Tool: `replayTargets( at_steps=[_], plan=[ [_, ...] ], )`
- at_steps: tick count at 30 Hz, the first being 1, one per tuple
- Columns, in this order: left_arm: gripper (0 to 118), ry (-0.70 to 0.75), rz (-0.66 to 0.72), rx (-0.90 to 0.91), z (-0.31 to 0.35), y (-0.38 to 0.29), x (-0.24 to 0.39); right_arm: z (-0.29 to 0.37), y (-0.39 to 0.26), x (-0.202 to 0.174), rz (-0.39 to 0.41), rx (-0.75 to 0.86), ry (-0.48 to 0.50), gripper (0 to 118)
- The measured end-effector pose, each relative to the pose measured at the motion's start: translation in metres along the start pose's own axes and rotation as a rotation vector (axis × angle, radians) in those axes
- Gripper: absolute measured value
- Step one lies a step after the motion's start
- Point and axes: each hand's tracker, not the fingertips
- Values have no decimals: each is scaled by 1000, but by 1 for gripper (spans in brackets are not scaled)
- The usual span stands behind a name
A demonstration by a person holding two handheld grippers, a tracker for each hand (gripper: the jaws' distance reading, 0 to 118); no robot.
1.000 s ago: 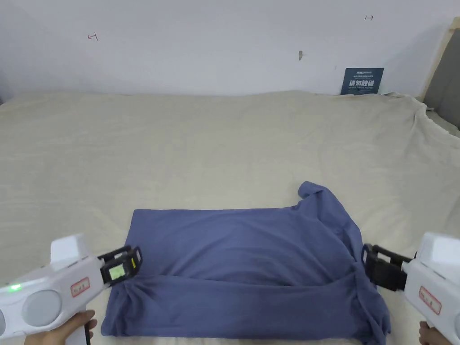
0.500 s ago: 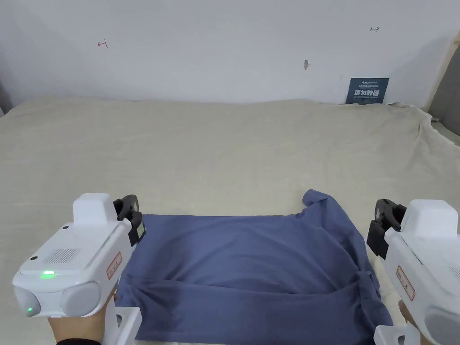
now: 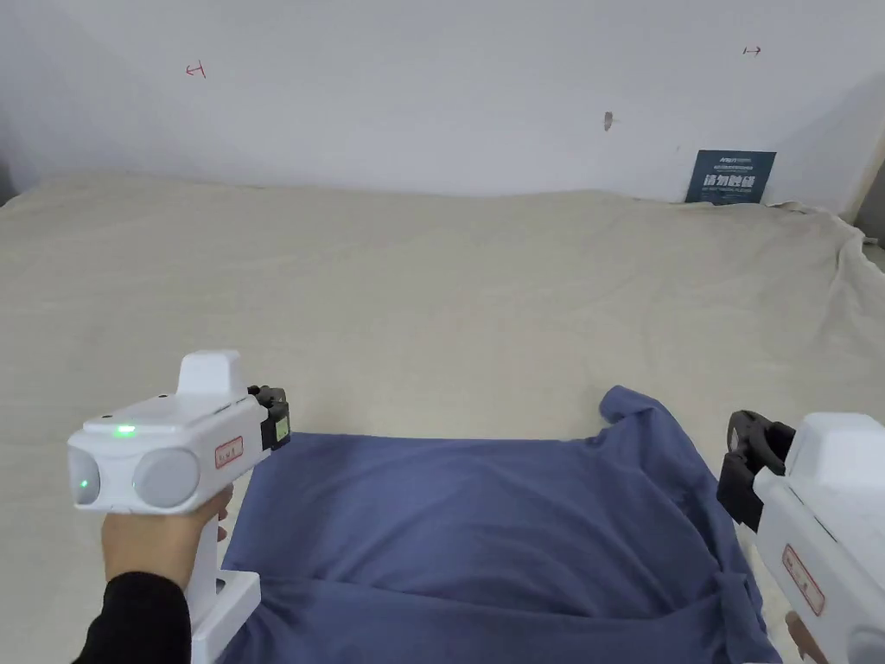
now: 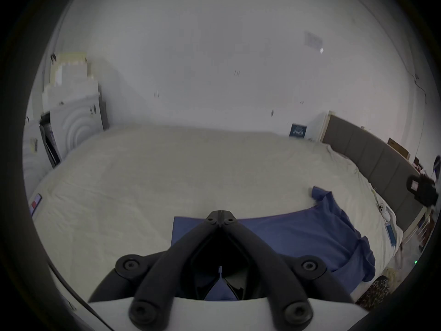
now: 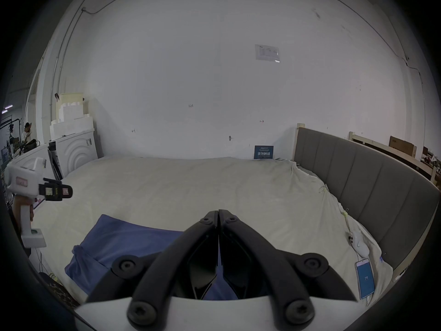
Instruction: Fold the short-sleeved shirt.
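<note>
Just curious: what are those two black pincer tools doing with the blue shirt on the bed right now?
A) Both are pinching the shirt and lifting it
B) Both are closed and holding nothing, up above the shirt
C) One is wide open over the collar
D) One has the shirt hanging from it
B: the left gripper and the right gripper both have jaws closed on nothing, while the blue shirt lies on the bed.

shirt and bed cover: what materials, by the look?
Blue shirt: soft matte knit, probably cotton jersey; it drapes in limp folds without shine. Cream bed cover: matte woven cloth, maybe cotton, finely creased all over.
</note>
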Motion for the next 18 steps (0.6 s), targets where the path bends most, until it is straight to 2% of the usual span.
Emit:
replayTargets(
  at_steps=[4, 8, 10, 11, 12, 13, 14, 18],
  plan=[
    [2, 5, 106, -127, -61, 17, -31, -28, -5, -1, -1, -37, -5, 0],
    [8, 52, 70, -239, -111, 18, -48, -56, -14, -2, 0, -83, -9, 0],
    [31, 57, 75, -268, -131, 17, -54, -68, -18, -3, 2, -101, -14, 0],
    [51, 64, 89, -295, -142, 15, -58, -73, -21, -3, 1, -111, -17, 0],
    [78, 69, 106, -340, -154, 13, -62, -79, -23, -2, -3, -119, -18, 0],
    [92, 79, 113, -357, -172, 10, -72, -83, -25, -2, -6, -125, -19, 0],
    [99, 88, 107, -366, -182, 7, -73, -88, -27, -1, -9, -133, -20, 0],
    [100, 133, 81, -425, -210, -4, -79, -101, -31, 1, -13, -152, -31, 0]
  ],
)
